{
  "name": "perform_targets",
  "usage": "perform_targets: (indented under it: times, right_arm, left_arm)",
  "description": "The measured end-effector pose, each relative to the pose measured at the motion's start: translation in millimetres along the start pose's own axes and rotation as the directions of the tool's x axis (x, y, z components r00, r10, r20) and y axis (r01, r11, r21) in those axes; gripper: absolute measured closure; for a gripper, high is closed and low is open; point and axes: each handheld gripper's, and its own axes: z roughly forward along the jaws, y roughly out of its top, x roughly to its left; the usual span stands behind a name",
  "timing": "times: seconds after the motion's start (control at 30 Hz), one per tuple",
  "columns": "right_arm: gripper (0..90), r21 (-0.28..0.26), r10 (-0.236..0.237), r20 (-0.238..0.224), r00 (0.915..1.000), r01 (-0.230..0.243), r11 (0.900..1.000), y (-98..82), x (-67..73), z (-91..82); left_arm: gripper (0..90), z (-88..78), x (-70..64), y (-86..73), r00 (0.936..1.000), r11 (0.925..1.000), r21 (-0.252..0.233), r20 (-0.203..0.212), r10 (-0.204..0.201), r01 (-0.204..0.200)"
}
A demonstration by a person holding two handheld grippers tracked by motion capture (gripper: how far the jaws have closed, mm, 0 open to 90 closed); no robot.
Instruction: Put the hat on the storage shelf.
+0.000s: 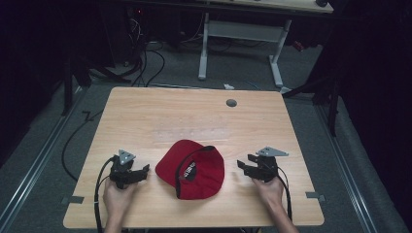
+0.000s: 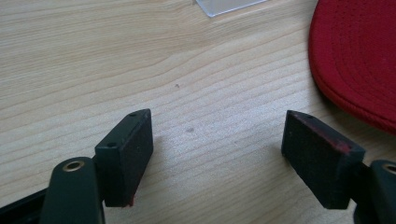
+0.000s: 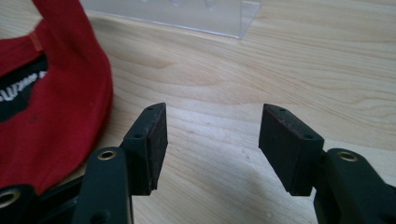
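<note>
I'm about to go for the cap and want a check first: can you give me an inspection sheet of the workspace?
Surface: wooden table, a round grey cap in a hole near the far edge, tape tabs at the near corners.
Job's things: red cap lying upside down, label showing inside, between the two grippers.
Clutter: clear plastic stand beyond the cap.
Grippers: left hand-held gripper open, nothing between its jaws; right hand-held gripper open, nothing between its jaws. Both beside the cap, apart from it.
Cables: one black cable trails from each gripper towards the person.
Surroundings: dark room, white desk frame and floor cables behind.
</note>
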Motion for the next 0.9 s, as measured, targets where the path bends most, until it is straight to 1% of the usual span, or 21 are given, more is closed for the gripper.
perform_targets:
  times: [0.03,0.13,0.23,0.3,0.47,0.67,0.73,0.8,0.9]
  right_arm:
    - [42.0,-0.003,0.007,-0.006,1.0000,-0.007,1.000,0.8,1.4,-0.7]
    - [41.3,-0.012,0.006,-0.030,0.9995,-0.007,1.000,3.8,4.2,-1.6]
    - [40.5,-0.023,-0.003,-0.050,0.9988,0.002,1.000,6.0,7.7,-1.5]
    - [39.9,-0.022,0.003,-0.067,0.9978,-0.004,1.000,6.3,9.2,-0.8]
    - [38.6,-0.027,0.012,-0.091,0.9957,-0.015,1.000,8.0,11.3,0.3]
    - [36.6,-0.035,-0.004,-0.116,0.9932,0.000,0.999,15.6,17.1,1.0]
    - [35.7,-0.039,-0.015,-0.124,0.9922,0.010,0.999,19.0,20.1,1.5]
    - [35.2,-0.053,-0.038,-0.124,0.9916,0.031,0.998,21.8,23.5,1.5]
    - [34.5,-0.053,-0.052,-0.135,0.9895,0.046,0.998,25.1,26.6,3.3]
  left_arm:
    - [25.1,0.0,0.0,0.0,1.0000,1.0000,0.000,0.000,0.000,0.000]
    - [25.1,0.0,0.0,0.0,1.0000,1.0000,0.000,-0.001,0.000,0.000]
    - [25.1,-0.1,-0.1,0.0,1.0000,1.0000,0.000,-0.001,0.000,0.000]
    - [25.1,-0.1,-0.1,-0.1,1.0000,1.0000,0.000,-0.001,0.000,0.000]
    - [25.1,-0.1,-0.1,-0.1,1.0000,1.0000,0.000,-0.001,0.000,0.000]
    - [25.1,-0.1,-0.1,-0.1,1.0000,1.0000,0.000,-0.002,0.000,0.000]
    - [25.1,-0.1,-0.1,-0.1,1.0000,1.0000,0.000,-0.002,0.000,0.000]
    - [25.1,-0.1,-0.1,-0.1,1.0000,1.0000,0.000,-0.002,0.000,0.000]
    - [25.1,-0.1,-0.1,-0.1,1.0000,1.0000,0.000,-0.002,0.000,0.000]
